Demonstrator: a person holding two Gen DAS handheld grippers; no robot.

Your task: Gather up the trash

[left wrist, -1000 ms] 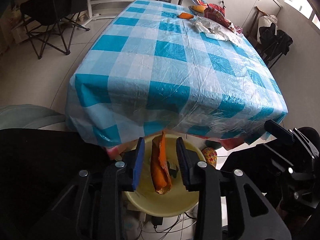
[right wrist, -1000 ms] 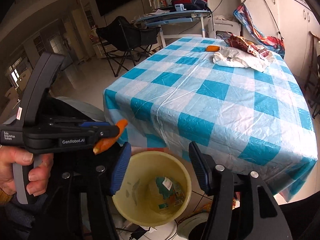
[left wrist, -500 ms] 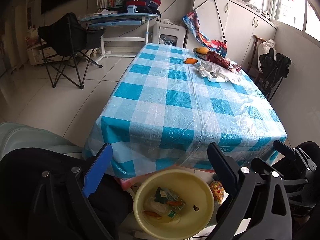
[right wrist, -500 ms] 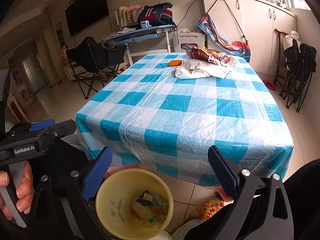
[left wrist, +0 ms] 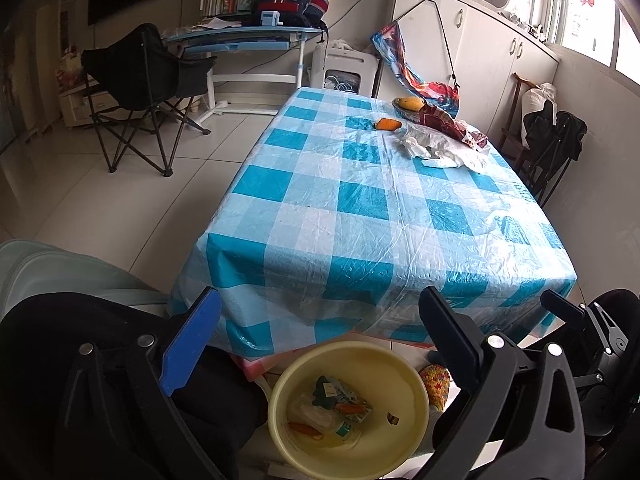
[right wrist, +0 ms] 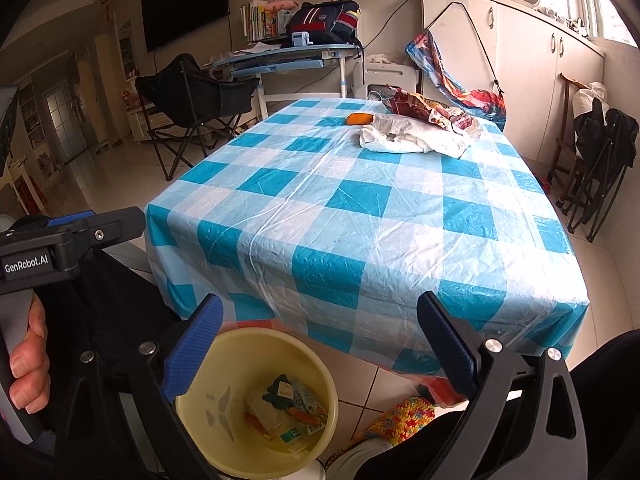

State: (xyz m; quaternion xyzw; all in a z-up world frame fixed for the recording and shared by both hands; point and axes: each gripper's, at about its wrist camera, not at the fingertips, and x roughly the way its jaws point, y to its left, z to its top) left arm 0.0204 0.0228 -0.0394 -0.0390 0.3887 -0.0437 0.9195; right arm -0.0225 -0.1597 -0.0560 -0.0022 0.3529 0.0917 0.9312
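Observation:
A yellow bucket (left wrist: pixel 404 392) (right wrist: pixel 208 404) stands on the floor below the near edge of the checkered table (left wrist: pixel 360 220) (right wrist: pixel 400 220). Wrappers and orange peel pieces (left wrist: pixel 332 404) (right wrist: pixel 288 404) lie in it. My left gripper (left wrist: pixel 320 296) hangs above the bucket, its jaws opening, nothing between them. My right gripper (right wrist: pixel 320 301) is open and empty over the same bucket. At the table's far end lie an orange peel (left wrist: pixel 388 124) (right wrist: pixel 359 118), crumpled white paper (left wrist: pixel 444 148) (right wrist: pixel 412 136) and a red snack bag (left wrist: pixel 438 120) (right wrist: pixel 416 106).
A person's hand (right wrist: pixel 28 360) grips the left tool's handle. A knitted slipper (left wrist: pixel 434 376) (right wrist: pixel 400 416) sits beside the bucket. A black folding chair (left wrist: pixel 136 80) and a desk (left wrist: pixel 240 36) stand left of the table, folded chairs (left wrist: pixel 552 140) and cabinets to its right.
The left gripper held an orange peel over the bucket; its jaws spread and the peel now lies in the bucket. The right jaws also widened. Both views tilted up toward the table.

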